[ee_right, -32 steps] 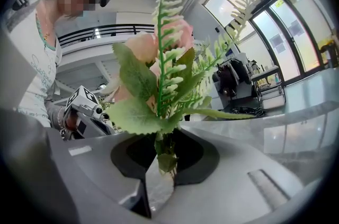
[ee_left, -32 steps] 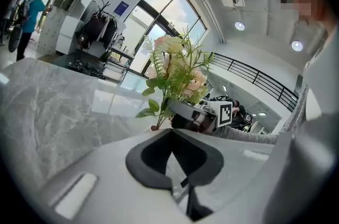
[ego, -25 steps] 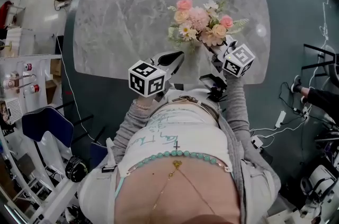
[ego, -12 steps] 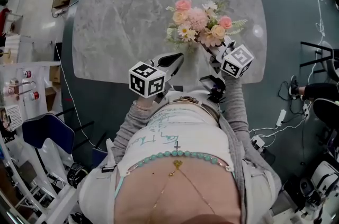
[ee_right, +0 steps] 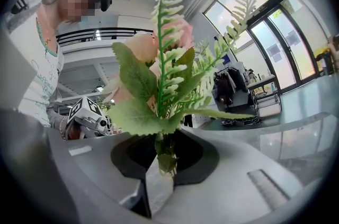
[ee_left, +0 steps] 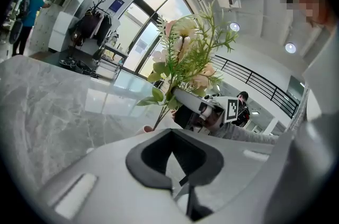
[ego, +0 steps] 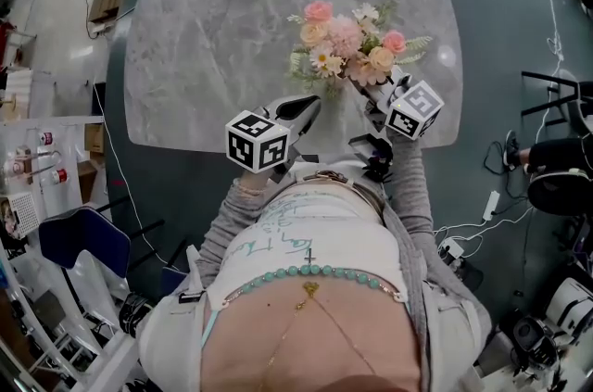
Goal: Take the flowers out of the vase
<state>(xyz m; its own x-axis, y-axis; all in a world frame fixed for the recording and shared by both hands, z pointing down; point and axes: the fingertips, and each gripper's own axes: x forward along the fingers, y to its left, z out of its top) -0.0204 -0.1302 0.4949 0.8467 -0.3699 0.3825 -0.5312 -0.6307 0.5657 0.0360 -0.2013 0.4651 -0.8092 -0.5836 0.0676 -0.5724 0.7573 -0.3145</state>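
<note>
1. Head view: a person stands at the near edge of a grey marble surface [ego: 213,38] with a gripper in each hand. The flowers [ego: 350,43], a pink, peach and white bunch with fern, stand upright just beyond both tools.
2. The right gripper [ego: 375,92] reaches level into the foot of the bunch. The right gripper view shows its jaws clamped on the green stems [ee_right: 161,151], with leaves and a fern frond rising straight above them.
3. The left gripper [ego: 308,106] tilts slightly down toward the same spot from the other side. In the left gripper view its jaws are drawn together on nothing, and the bunch stands a little beyond them.
4. From above, the blooms hide the vase. The left gripper view shows only a pinkish sliver [ee_left: 144,130] at the base of the stems, possibly the vase rim, though that cannot be confirmed.
5. The grip on the flowers looks made, so the first step appears done. Whether the stems have cleared the vase cannot be told from these views. The bunch is upright at its spot and has not been laid anywhere on the surface. By this reading, the lift out and the setting down are left to do.
</note>
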